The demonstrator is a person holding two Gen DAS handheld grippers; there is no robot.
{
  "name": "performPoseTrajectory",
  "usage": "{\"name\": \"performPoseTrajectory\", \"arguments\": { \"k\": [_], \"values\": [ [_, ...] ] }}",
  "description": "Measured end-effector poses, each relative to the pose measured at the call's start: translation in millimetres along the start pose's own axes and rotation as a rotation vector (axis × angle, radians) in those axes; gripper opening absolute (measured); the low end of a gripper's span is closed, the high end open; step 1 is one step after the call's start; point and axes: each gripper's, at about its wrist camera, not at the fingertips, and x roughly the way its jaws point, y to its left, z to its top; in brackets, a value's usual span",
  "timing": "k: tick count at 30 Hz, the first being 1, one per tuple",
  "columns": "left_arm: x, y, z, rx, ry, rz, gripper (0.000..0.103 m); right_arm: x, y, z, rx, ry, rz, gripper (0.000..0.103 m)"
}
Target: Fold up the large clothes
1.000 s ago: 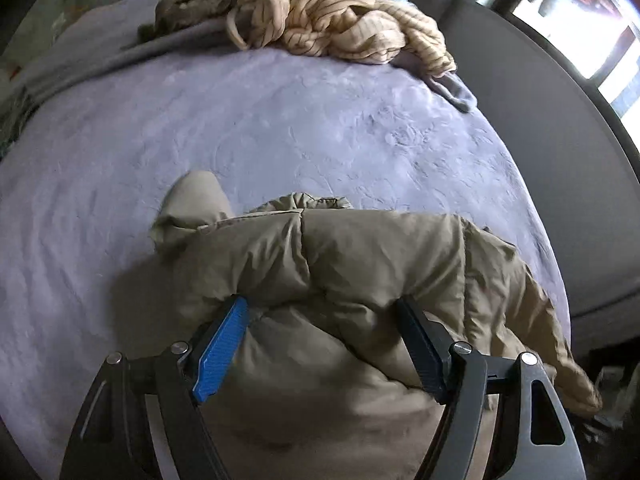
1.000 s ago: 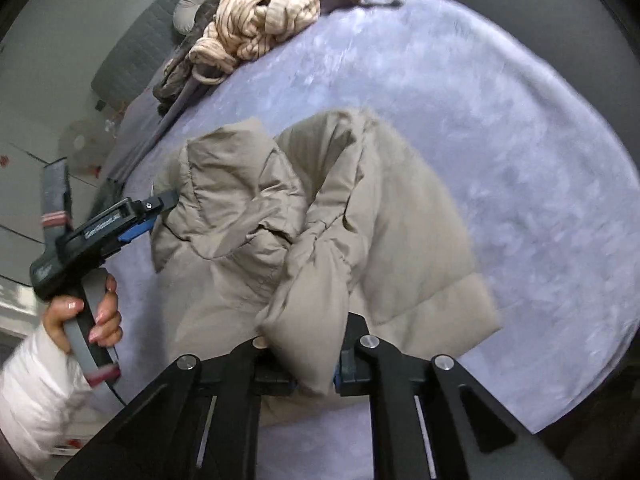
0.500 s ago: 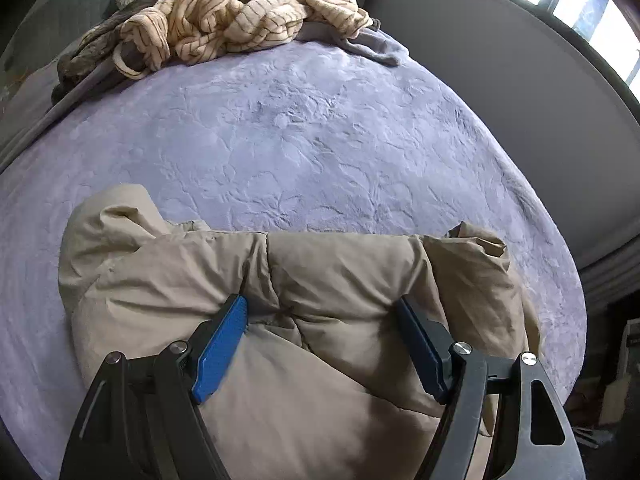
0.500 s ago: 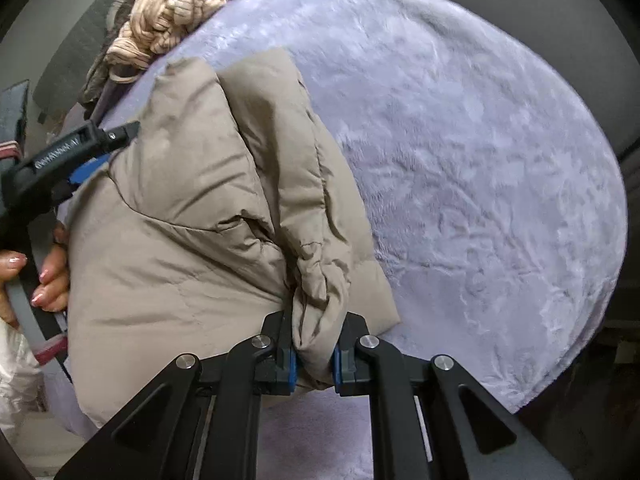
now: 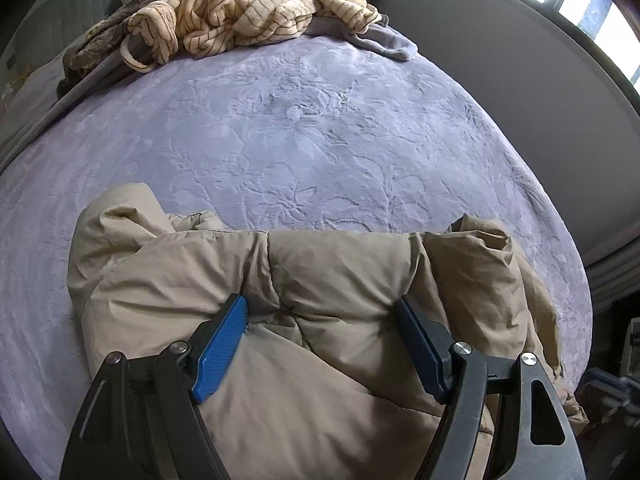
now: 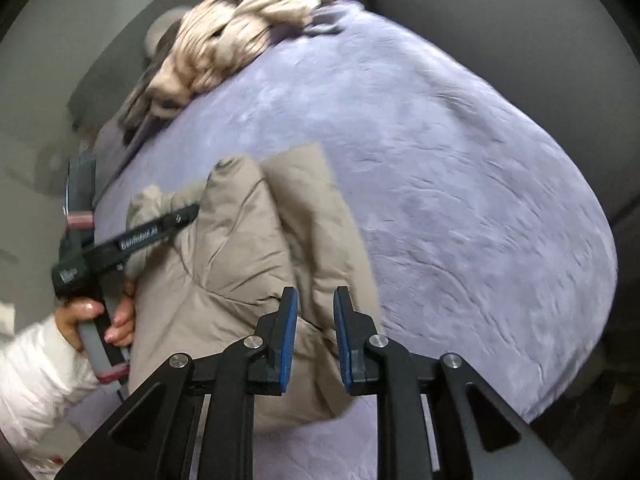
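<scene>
Left wrist view: the beige puffer jacket (image 5: 320, 304) lies bundled at the near edge of the bed (image 5: 320, 128), on its lilac cover. A thick quilted fold is straddled by the left tongs (image 5: 320, 336), spread wide, with both blue pads pressed into the padding; the fold is judged to be held. A heap of striped clothes (image 5: 248, 4) sits well apart at the far end.

Right wrist view: the picture is blurred. The right tongs (image 6: 316, 332) have just been opening; the pads now stand slightly apart and nothing is gripped between them, the jacket (image 6: 240, 264) lying just beyond. The left tongs (image 6: 176, 220) are seen resting on the jacket's left side, held by a hand (image 6: 100, 320) in a white sleeve (image 6: 36, 380).

Step judged: settling a fold. To be done well, trapped air should be pressed out and the edges squared before the left grip is released, as padding tends to spring back.
</scene>
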Motion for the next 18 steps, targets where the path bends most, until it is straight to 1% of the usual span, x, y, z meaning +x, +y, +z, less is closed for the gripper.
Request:
{"name": "performPoseTrajectory", "arguments": {
  "k": [1,2,5,7,9,13,15,18],
  "values": [
    [0.1,-0.1,-0.1,0.002,0.001,0.002,0.077,8.5,3.5,-0.3,-0.018,0.024,0.004,0.02],
    [-0.1,0.0,-0.3,0.003,0.001,0.008,0.079,20.2,6.2,-2.5,-0.032,0.063,0.007,0.021],
    [-5.5,3.1,-0.2,-0.009,0.008,0.017,0.079,43.9,2.3,-13.1,-0.023,0.151,-0.023,0.02],
    [-15.4,6.1,-0.7,-0.022,0.011,0.028,0.079,48.6,-2.1,-16.9,-0.006,0.18,0.001,0.02],
    [-29.0,11.4,-4.2,-0.036,0.011,0.037,0.079,49.8,-3.6,-16.4,-0.018,0.2,0.022,0.02],
    [-60.5,28.5,-23.6,-0.088,0.017,0.043,0.079,51.9,-3.9,-14.3,-0.067,0.248,0.049,0.02],
    [-72.2,35.7,-38.5,-0.116,0.036,0.039,0.079,54.3,-5.1,-15.0,-0.084,0.27,0.064,0.02],
    [-81.9,42.4,-64.5,-0.153,0.075,0.055,0.079,61.4,-7.1,-14.9,-0.093,0.309,0.09,0.02]
  ]
}}
